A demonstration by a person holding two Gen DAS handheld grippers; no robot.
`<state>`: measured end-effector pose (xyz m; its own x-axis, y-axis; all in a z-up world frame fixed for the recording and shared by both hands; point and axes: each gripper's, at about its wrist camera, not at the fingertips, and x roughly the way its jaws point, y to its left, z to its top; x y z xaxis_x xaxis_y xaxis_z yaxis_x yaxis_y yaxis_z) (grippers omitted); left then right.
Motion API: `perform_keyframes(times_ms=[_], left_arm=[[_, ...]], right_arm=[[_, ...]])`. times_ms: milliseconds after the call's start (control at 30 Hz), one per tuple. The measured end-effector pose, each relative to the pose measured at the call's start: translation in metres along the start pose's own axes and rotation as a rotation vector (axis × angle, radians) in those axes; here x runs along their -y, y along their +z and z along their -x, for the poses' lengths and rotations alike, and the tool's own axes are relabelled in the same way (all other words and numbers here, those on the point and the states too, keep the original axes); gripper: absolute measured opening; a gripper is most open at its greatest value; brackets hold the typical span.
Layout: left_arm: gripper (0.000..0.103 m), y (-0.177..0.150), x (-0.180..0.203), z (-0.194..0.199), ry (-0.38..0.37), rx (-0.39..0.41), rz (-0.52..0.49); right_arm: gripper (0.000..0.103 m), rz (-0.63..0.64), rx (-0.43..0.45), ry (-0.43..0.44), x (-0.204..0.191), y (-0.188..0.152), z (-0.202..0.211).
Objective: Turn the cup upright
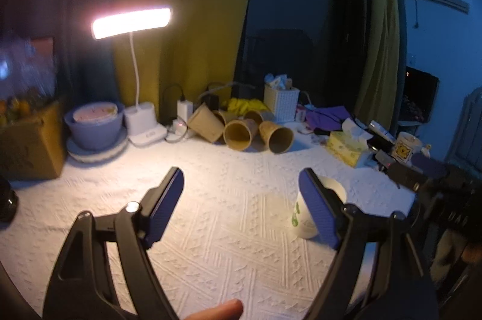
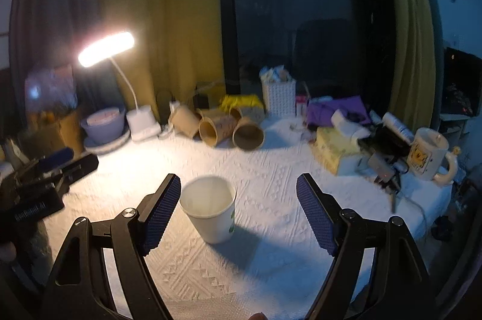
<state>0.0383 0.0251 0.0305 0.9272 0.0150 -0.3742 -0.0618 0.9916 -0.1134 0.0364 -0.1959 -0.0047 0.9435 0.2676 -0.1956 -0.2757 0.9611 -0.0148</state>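
A white paper cup (image 2: 211,208) with a green print stands upright, mouth up, on the white textured cloth (image 2: 271,244). My right gripper (image 2: 238,211) is open; the cup sits between its blue pads, close to the left pad, and I cannot tell if it touches. In the left wrist view the cup (image 1: 301,217) is partly hidden behind the right pad. My left gripper (image 1: 241,205) is open and empty, with the cup just outside its right finger. The left gripper also shows in the right wrist view (image 2: 57,166) at the far left.
Several brown paper cups (image 2: 229,130) lie on their sides at the back. A lit desk lamp (image 2: 141,121), a purple bowl (image 2: 104,124), a white basket (image 2: 278,97), a tissue box (image 2: 334,148) and a yellow-print mug (image 2: 427,157) line the back and right.
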Motion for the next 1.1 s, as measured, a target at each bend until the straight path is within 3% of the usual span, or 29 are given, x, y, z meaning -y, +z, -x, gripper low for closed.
perform_keyframes(times_ms=[133,400,1100], left_arm=[[0.090,0.008,0.020,0.029,0.009,0.093,-0.082],[0.091,0.015,0.049,0.078,-0.038,0.265,-0.145],[0.091,0.005,0.044,0.071,-0.052,0.207,-0.089]], right_arm=[[0.082,-0.015,0.057,0.002,0.009,0.010,0.027],[0.082,-0.002,0.142,0.002,0.023,0.016,0.065],[0.082,0.003,0.133,0.029,0.021,0.008,0.062]])
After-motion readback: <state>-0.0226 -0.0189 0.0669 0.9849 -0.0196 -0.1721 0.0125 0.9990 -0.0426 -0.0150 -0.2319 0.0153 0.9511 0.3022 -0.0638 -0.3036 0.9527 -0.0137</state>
